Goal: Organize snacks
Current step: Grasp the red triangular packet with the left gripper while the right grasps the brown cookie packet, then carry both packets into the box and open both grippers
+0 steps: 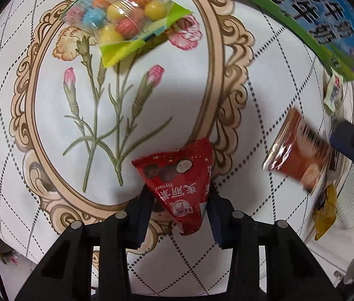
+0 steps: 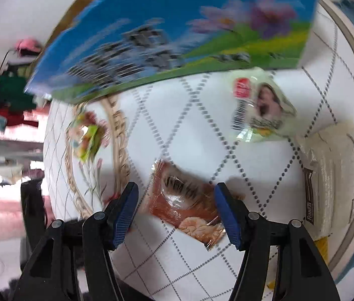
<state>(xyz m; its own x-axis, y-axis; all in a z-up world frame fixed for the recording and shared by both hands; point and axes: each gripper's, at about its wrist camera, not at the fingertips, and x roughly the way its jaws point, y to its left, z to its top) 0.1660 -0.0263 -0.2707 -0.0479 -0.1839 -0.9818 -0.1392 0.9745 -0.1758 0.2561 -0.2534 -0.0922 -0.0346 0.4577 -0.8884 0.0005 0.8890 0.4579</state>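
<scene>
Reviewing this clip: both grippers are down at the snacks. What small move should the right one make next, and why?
Probably close the right gripper on the orange snack packet: the packet lies between its blue pads, apparently not yet pinched, while the left gripper is already shut on the red triangular packet.

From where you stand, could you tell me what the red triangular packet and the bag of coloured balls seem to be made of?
The red triangular packet, clamped in the left gripper, looks like thin printed plastic or foil film: glossy, with a crimped, ridged seam along its top edge. The bag of coloured balls looks like clear, shiny plastic film with green printed ends; the round sweets show straight through it. Either could be laminated; the look leaves that open.
</scene>
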